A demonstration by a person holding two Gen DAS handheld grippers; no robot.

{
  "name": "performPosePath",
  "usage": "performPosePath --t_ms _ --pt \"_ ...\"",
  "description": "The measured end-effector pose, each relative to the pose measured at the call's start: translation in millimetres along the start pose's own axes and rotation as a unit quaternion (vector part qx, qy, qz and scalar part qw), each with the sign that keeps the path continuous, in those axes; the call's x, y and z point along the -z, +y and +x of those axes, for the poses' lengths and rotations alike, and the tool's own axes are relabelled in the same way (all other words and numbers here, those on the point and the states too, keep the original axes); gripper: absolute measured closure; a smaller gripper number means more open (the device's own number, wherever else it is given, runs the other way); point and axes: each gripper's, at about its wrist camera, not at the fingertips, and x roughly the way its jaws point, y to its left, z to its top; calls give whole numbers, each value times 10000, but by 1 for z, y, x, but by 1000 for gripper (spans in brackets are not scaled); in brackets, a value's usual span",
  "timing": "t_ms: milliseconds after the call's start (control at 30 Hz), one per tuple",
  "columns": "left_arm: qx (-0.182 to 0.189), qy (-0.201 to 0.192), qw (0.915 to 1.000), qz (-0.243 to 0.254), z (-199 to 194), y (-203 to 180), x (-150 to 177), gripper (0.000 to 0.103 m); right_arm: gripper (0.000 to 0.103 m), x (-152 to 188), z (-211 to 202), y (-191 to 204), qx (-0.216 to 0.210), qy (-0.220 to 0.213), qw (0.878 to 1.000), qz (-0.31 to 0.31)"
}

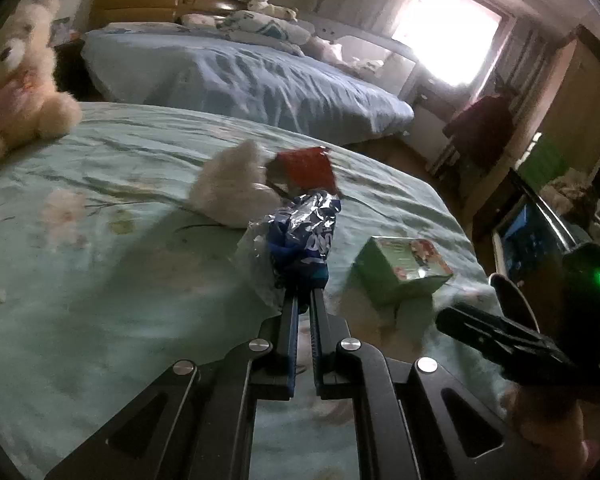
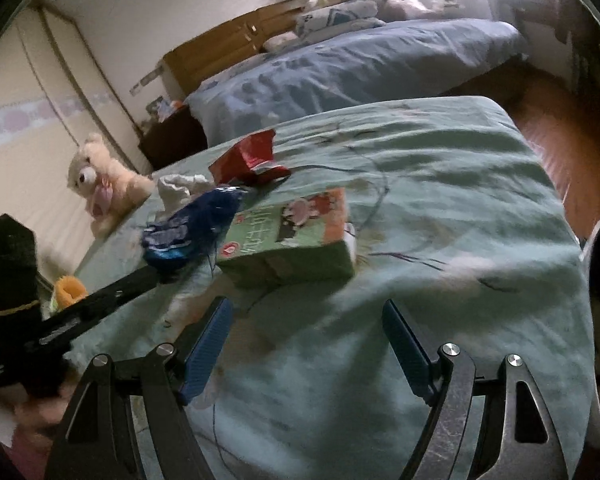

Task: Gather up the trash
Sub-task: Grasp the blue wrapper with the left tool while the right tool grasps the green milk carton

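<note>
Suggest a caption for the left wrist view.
Left hand-held gripper shut on a blue foil wrapper above the green bedspread.

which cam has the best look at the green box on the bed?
Right wrist. The green box sits near centre ahead of the open right gripper, printed top and front side both visible, little blocking it. In the left wrist view the box is smaller, off to the right and blurred, beside the blue wrapper in the left gripper.

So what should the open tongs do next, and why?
Probably move forward and close on the green box. The right tongs are open with nothing between them, and the box lies just ahead on the bed. The left tongs are already shut on the blue wrapper, so they are busy.
</note>
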Motion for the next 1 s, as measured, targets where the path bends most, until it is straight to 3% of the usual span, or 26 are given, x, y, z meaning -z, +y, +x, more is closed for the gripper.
performPosePath --t_ms 100,300,567,633,767,833,1000 --pt "-39 -7 10000 -66 -8 8 5 99 12 -5 8 7 70 20 9999 -124" --pt "8 108 9999 -128 -9 15 11 99 8 -14 22 21 215 78 9992 -317" --pt "147 274 9994 -148 -9 19 11 97 14 -17 28 19 375 86 9988 -319" --pt "113 322 9992 -209 -9 22 11 82 14 -15 24 17 354 40 9988 -327" --pt "38 250 9994 -255 -16 23 10 68 14 -12 13 13 293 -40 9992 -266" --pt "-64 162 9996 -244 -20 20 7 45 14 -8 5 8 248 -79 9995 -168" --pt "-158 134 9998 -40 -11 10 1 43 14 -1 -14 -3 292 -185 9994 14"
